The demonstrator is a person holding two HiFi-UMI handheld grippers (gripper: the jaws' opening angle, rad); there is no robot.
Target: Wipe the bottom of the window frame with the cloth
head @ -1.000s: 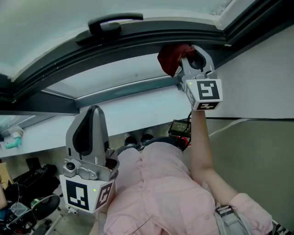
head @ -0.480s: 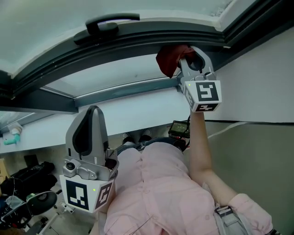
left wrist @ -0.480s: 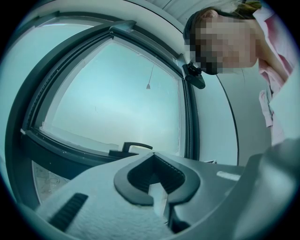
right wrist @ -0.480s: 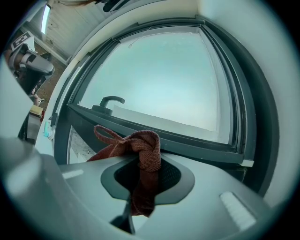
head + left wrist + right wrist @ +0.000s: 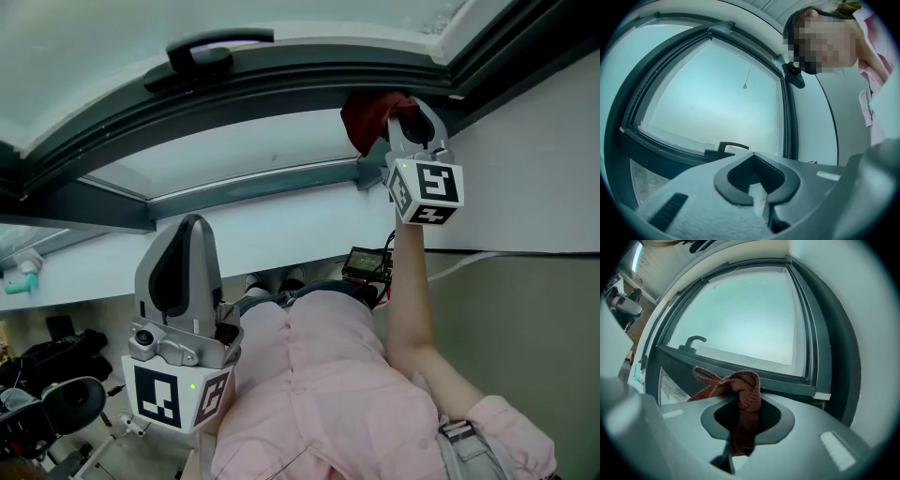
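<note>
The right gripper (image 5: 405,111) was clenched on a red-brown knitted cloth (image 5: 746,394). A bunched knot stood out past the jaw tips and the rest ran down between the pads. In the head view the cloth sat at about 1 o'clock, pressed to the dark bottom rail of the window frame (image 5: 281,89), close to its right-hand corner.

From there the rail ran off toward 9 o'clock, past the black window handle (image 5: 211,52) sitting on it. The left gripper (image 5: 192,225) hung low at 7 o'clock, well apart from the frame, with its jaws closed together on nothing.

The wipe appeared to be under way at the rail's right end. No streak or dust line showed which stretch had been covered, so the long run toward the handle and beyond looked to be what was left.
</note>
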